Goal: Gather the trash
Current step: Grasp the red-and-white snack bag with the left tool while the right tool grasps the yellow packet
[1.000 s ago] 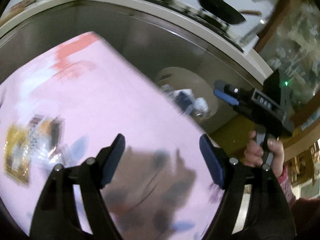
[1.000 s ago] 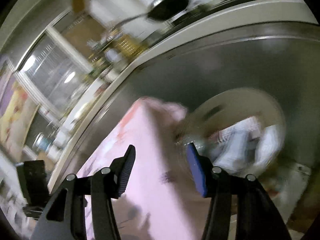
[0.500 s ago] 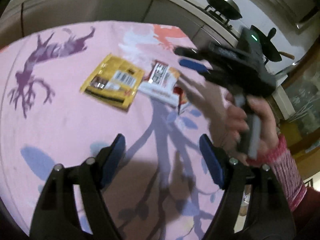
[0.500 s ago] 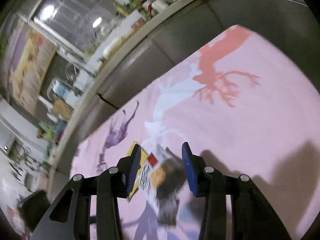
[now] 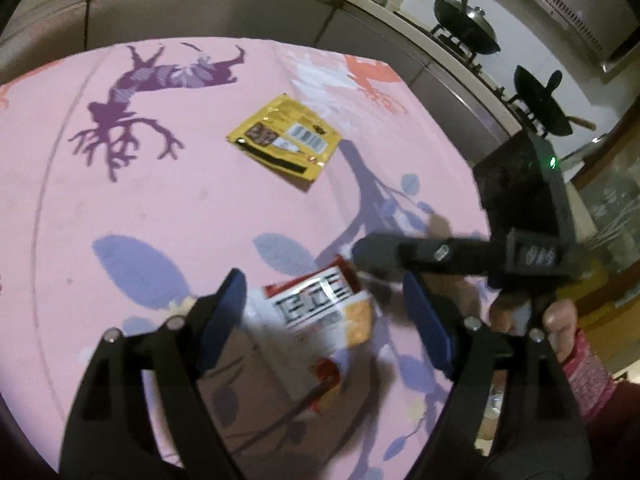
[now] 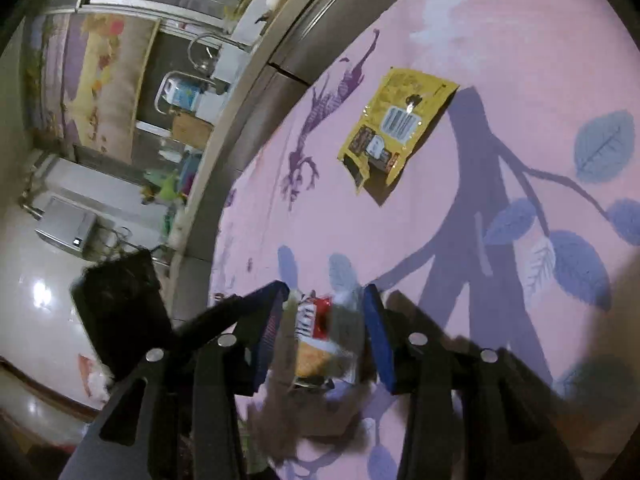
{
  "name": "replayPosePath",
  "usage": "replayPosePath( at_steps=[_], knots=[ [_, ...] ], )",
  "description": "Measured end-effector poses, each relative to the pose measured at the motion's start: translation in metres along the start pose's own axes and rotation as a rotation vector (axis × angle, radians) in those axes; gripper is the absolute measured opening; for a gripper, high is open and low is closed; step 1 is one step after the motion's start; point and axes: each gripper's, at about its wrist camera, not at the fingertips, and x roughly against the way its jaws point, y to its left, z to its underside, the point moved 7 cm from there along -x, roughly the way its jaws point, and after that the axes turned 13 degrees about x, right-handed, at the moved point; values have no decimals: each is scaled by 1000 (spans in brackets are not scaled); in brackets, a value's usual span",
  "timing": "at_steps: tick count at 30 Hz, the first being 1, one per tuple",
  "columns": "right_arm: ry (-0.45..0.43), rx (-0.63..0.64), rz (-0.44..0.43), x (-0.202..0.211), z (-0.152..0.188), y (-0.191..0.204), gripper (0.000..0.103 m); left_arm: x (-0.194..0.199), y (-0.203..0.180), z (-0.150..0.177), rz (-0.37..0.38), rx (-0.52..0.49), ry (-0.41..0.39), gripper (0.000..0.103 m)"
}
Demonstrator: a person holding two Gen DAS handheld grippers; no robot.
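Left tool [image 5: 324, 312] jaws opening, straddling red-white wrapper [image 5: 320, 316] on bench [image 5: 200, 216]. Right tool [image 6: 324, 336] half-narrowed around it; contact unclear. Yellow wrapper [image 5: 285, 136] apart.

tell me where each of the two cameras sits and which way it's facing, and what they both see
Left wrist: sits on the left tongs, looking down at the pink tablecloth; its blue pads straddle the red-and-white wrapper, with the right tongs and a hand alongside.
Right wrist: sits on the right tongs, looking down across the cloth toward the kitchen; the wrapper lies between its pads.
Shared: that wrapper, the yellow wrapper, the cloth.
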Motion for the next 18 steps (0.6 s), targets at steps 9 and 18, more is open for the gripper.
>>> replayPosePath(
  at_steps=[9,18],
  knots=[
    [-64,-168,27,-6,-37,-24,41,4,-4,11,-7,-90,-12,77],
    [-73,-216,76,-49,-58,-34,0,-23,-7,28,-89,-226,31,24]
  ],
)
